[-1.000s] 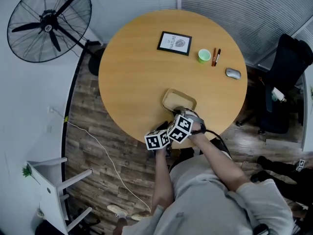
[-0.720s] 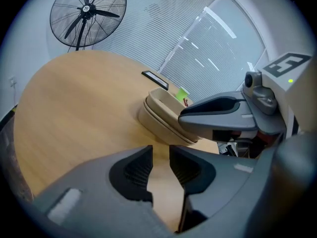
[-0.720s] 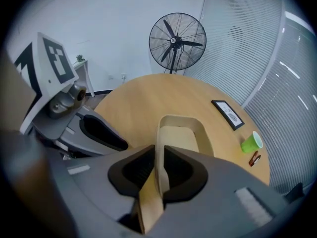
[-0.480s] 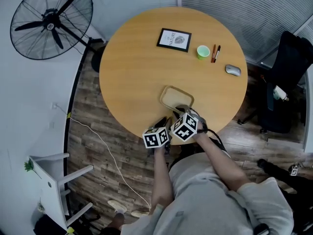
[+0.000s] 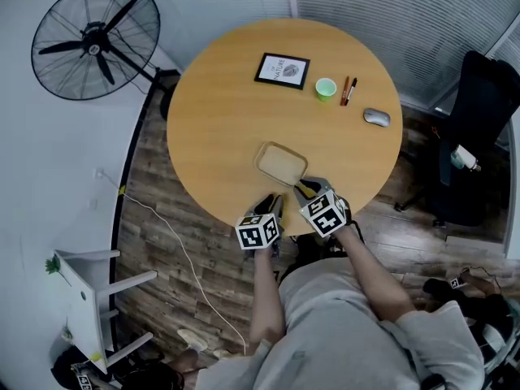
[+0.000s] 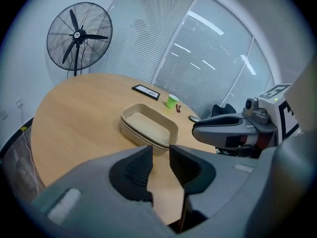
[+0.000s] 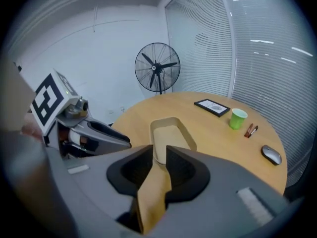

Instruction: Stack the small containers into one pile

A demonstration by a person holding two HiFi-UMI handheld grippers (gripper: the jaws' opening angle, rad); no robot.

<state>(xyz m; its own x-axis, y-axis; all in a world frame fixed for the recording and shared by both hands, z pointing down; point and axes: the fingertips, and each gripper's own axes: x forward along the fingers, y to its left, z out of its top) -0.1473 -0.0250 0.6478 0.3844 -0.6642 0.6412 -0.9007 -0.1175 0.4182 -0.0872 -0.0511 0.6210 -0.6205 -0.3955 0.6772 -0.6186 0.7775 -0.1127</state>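
1. Stacking looks done: the containers (image 5: 282, 162) sit nested in one pile, just ahead of both tongs.
2. The right tongs (image 7: 159, 152) have just been opening, with nothing between them; the left tongs (image 6: 161, 150) are open and empty too.
3. Next, I think, just move away without bumping the pile.

The left half of the round tabletop (image 5: 211, 128) is bare wood from near edge to far edge, free for a pass. The stacked containers (image 5: 282, 163) sit close to the near edge, a little right of centre, with open tabletop all round them. Across the far right stand a picture frame (image 5: 282, 70), a green cup (image 5: 326, 88), two markers (image 5: 347, 91) just right of the cup, and a computer mouse (image 5: 376, 118) further right and nearer. A broad free band runs between these and the containers. A pedestal fan (image 5: 96, 41) stands on the floor off the far left edge, apart from the tabletop.
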